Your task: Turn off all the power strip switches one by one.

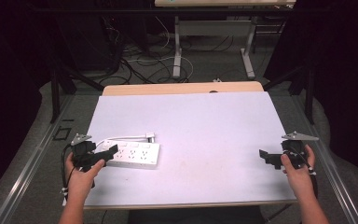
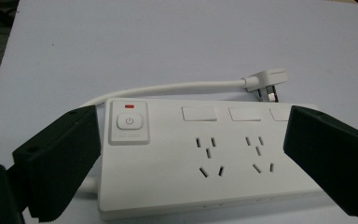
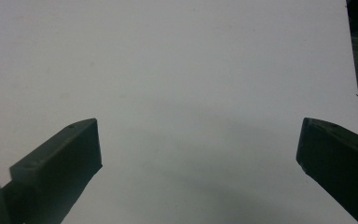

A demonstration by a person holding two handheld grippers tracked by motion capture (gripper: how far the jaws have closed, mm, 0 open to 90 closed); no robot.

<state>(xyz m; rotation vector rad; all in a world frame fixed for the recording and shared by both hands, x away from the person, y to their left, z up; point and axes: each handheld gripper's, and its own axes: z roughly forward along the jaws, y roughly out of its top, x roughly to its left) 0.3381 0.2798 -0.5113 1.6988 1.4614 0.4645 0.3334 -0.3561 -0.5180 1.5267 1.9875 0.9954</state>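
Left tool [image 2: 191, 163] spread wide around power strip [image 2: 205, 158], pads not touching; grasp not yet made. Right tool [image 3: 198, 158] spread, idle over bare surface [image 3: 168, 56].

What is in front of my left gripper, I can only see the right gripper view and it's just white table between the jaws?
Observer: A white power strip lies flat in front of the left gripper, whose jaws stand wide open over its switch end.
Operator: Is its cord plugged into anything?
Observer: No. The white cord curls along the strip's far side and its plug lies loose on the table.
Operator: Where is my right gripper relative to the strip?
Observer: In the high view the right gripper sits near the table's right edge, well apart from the strip, with open jaws and nothing between them.
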